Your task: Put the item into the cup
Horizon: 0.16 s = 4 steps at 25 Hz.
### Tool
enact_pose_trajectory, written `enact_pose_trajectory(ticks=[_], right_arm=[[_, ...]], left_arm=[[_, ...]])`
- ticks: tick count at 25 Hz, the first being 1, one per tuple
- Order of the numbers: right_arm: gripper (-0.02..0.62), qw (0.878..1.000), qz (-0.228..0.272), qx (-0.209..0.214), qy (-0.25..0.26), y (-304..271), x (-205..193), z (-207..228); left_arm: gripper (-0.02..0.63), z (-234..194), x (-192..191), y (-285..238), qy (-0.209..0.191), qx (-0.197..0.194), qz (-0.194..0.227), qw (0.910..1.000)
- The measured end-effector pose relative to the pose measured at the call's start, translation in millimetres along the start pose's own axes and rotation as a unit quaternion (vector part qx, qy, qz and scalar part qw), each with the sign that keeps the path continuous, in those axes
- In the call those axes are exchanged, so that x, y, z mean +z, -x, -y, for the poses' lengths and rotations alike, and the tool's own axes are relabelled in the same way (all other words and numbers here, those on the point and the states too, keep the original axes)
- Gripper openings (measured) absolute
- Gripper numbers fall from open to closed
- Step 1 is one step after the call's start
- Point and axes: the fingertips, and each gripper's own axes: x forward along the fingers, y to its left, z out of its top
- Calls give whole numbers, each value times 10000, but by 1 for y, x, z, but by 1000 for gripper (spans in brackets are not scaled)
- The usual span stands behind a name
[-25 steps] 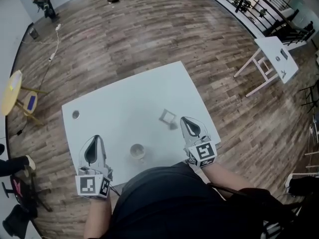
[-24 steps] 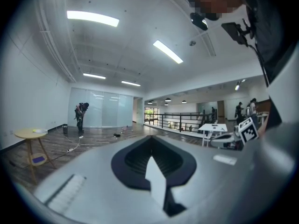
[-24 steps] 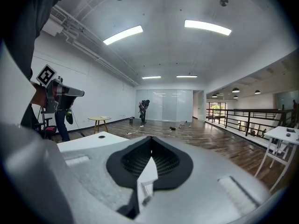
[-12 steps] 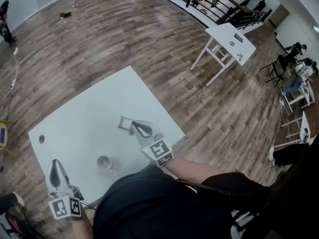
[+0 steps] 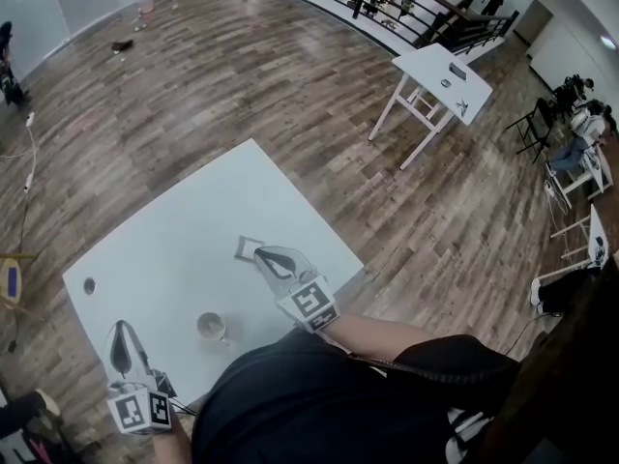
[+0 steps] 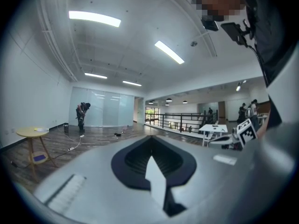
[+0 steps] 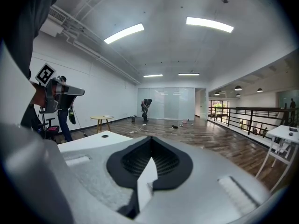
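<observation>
Two closed, empty pairs of jaws: your left gripper [image 5: 122,329] and right gripper [image 5: 263,254]. The item [image 5: 248,248] lies on the counter [image 5: 193,230] just beside the right one, apart from the cup [image 5: 211,328].

Your right gripper [image 5: 262,254] pointing at the square item [image 5: 244,247] on the white table [image 5: 193,225], cup [image 5: 211,327] standing nearer you, left gripper [image 5: 121,331] hanging by the near corner.

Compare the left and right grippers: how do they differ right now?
The right gripper reaches over the table, tip beside the square item; the left gripper sits at the near-left corner. The right angles leftward; the left points straight ahead. Both have jaws shut, empty.
</observation>
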Motion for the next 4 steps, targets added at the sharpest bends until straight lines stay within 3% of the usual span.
enact_pose_trajectory(ticks=[4], right_arm=[[0,10000,-13,-18,-19,3,-1,-2]], left_arm=[[-2,4,0,0,7,-61,-15,10000]])
